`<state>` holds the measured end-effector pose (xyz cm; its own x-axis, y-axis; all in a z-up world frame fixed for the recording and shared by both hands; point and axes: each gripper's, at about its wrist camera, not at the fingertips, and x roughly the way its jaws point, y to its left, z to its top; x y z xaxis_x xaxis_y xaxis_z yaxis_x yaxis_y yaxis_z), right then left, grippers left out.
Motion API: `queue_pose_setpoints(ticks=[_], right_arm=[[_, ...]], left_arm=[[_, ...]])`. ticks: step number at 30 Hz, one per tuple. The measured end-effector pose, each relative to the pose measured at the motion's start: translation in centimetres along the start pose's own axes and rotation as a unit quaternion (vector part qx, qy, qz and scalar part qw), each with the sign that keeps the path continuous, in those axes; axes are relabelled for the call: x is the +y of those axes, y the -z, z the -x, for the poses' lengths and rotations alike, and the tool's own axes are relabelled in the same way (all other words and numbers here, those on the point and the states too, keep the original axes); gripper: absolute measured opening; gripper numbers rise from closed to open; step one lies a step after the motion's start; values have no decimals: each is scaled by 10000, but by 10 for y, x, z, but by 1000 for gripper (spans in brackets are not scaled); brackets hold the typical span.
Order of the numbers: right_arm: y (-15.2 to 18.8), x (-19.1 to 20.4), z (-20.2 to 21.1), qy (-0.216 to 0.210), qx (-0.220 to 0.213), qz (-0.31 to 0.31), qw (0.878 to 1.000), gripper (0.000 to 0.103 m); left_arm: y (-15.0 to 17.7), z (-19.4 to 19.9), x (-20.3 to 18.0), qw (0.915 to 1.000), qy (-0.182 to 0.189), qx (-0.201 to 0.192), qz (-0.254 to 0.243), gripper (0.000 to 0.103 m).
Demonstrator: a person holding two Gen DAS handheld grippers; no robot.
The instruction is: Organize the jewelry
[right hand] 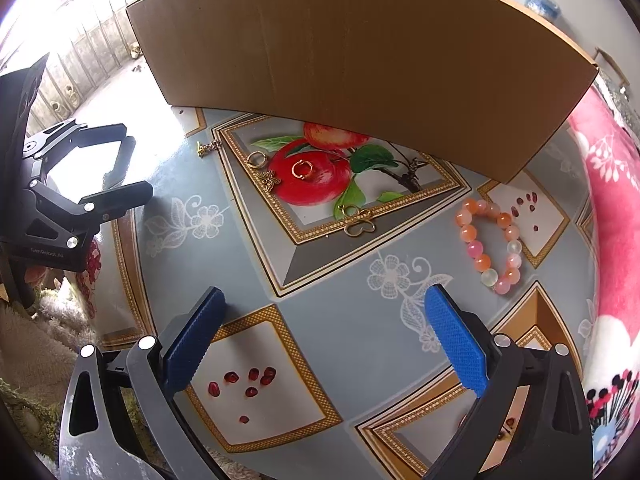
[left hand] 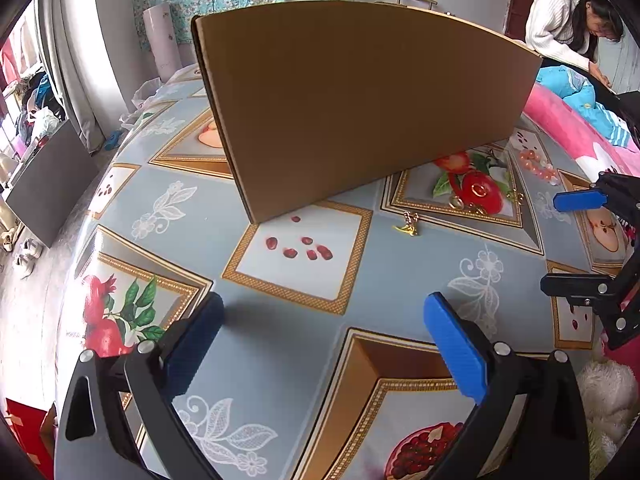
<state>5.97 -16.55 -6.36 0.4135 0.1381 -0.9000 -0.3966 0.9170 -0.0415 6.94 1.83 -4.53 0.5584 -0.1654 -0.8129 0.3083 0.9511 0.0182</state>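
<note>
While both grippers tilt steeply down over the patterned tablecloth, neither grasps anything: the left gripper has its blue pads spread wide over bare cloth, and the right gripper is likewise released, nothing between its jaws. Ahead of the right jaws, beyond their tips, small gold pieces lie scattered on a printed apple: a gold ring, a butterfly charm, a second ring and a looped clasp. A bead bracelet lies ahead and to the right-hand side of those jaws. Farther ahead, a cardboard box stands upright behind the jewelry. From the left wrist view, a gold chain piece lies ahead and right of the left jaws.
</note>
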Motion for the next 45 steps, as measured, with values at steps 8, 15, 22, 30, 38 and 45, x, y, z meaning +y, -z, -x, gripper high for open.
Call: queue_pose_setpoints(ticks=[8, 15, 22, 30, 38, 45], right_arm=[[4, -3, 6, 24, -79, -69, 9999, 95], [11, -3, 10, 74, -167, -155, 9997, 95], [10, -4, 12, 68, -111, -137, 9998, 95], [11, -5, 14, 15, -90, -39, 10000, 95], [12, -7, 15, -15, -109, 8, 9999, 95], [9, -10, 18, -92, -72, -164, 9998, 95]], left_arm=[[0, 1, -1, 10000, -39, -24, 42, 98], [2, 2, -1, 9999, -91, -111, 94, 99], [-1, 1, -1, 9999, -95, -58, 102, 99], [-3, -1, 0, 9997, -130, 83, 164, 99], [-3, -1, -1, 9997, -129, 115, 166, 99], [-4, -1, 0, 9997, -139, 123, 172, 99]])
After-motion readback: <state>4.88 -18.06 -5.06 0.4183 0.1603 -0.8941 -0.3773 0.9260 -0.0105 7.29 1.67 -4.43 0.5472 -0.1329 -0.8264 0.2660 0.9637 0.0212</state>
